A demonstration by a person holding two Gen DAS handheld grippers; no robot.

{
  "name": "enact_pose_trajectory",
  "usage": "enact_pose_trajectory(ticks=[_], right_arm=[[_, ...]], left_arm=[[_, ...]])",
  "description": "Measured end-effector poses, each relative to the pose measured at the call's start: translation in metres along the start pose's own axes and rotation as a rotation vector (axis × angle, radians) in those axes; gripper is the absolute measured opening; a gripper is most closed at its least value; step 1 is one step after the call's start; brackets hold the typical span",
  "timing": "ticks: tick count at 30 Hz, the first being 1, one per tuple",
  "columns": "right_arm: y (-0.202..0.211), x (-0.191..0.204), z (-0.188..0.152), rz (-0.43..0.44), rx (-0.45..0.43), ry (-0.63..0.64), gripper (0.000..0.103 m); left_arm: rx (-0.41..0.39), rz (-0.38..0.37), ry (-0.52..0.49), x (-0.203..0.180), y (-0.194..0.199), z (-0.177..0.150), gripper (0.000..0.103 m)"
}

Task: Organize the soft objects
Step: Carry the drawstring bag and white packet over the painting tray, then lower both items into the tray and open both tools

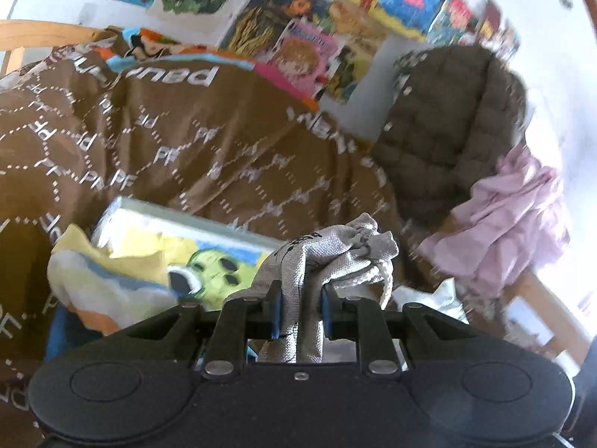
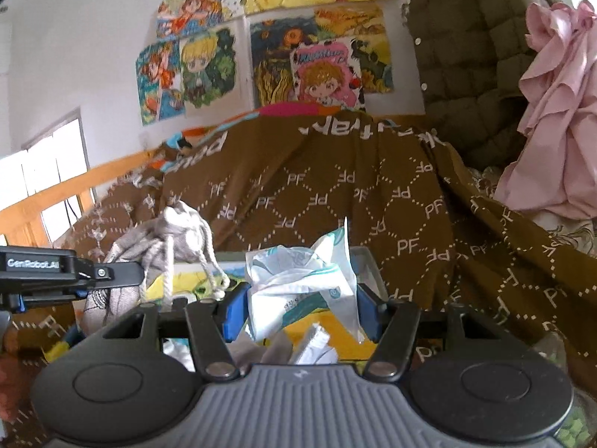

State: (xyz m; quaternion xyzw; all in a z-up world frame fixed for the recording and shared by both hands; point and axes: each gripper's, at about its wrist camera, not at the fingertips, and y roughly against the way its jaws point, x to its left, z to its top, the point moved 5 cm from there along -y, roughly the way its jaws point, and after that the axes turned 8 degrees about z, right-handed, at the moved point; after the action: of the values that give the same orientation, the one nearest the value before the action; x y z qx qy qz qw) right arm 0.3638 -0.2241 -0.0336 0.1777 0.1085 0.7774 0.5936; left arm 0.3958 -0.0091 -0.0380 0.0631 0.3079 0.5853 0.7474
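Left claw [image 1: 298, 300] clamped on a grey drawstring pouch [image 1: 328, 250]; blue pads press the cloth from both sides, and the bunched top with its white cord [image 1: 377, 280] sticks out past the fingertips. In the right wrist view the same pouch [image 2: 179, 231] hangs from the left claw at the left edge, cords dangling, raised above the clutter below.

Right claw [image 2: 302, 306] grips a white plastic tissue pack with teal print [image 2: 306, 283]. The pack sits between the blue pads and fills the gap, its crumpled top poking up past the fingertips. More white crumpled bits lie just under it, near the claw body; can't tell what they are.

Below and beyond both claws: a box with a colourful cartoon print [image 1: 186, 239], partly covered on the left by a yellow, white and orange cloth [image 1: 108, 272]. The box is near, lying on a brown bedspread with white PF diamond pattern [image 2: 335, 194] that fills the middle of both views.

Far right: an olive quilted jacket [image 2: 462, 48] hanging, and a pink garment [image 2: 556, 119] draped just beside it, overlapping its right edge. Far wall carries cartoon pictures [image 2: 209, 63]. Wooden rail [image 2: 56, 194] and bright window at far left. Left wrist view is motion-blurred on the right side.
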Motion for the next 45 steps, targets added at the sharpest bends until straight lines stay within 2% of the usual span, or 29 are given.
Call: enact_pose_trajectory(ticks=[7, 19, 26, 29, 37, 45], right_arm=[[-0.011, 0.014, -0.006, -0.007, 0.024, 0.041, 0.065], [-0.016, 0.014, -0.010, -0.022, 0.059, 0.045, 0.068], [-0.017, 0.013, -0.011, -0.037, 0.073, 0.054, 0.073], [-0.014, 0.013, -0.010, -0.037, 0.068, 0.054, 0.076], [-0.003, 0.011, 0.000, -0.036, 0.042, 0.037, 0.085], [0.025, 0.016, 0.019, -0.027, -0.025, 0.029, 0.098]], left_arm=[[0.043, 0.054, -0.058, 0.003, -0.017, -0.013, 0.023], [0.103, 0.056, -0.015, 0.010, -0.029, -0.019, 0.029], [0.124, 0.057, 0.015, 0.012, -0.029, -0.019, 0.037], [0.141, 0.050, 0.048, 0.014, -0.029, -0.018, 0.047], [0.123, 0.062, 0.081, 0.013, -0.018, -0.011, 0.070], [0.047, 0.065, 0.092, 0.004, 0.014, 0.006, 0.089]])
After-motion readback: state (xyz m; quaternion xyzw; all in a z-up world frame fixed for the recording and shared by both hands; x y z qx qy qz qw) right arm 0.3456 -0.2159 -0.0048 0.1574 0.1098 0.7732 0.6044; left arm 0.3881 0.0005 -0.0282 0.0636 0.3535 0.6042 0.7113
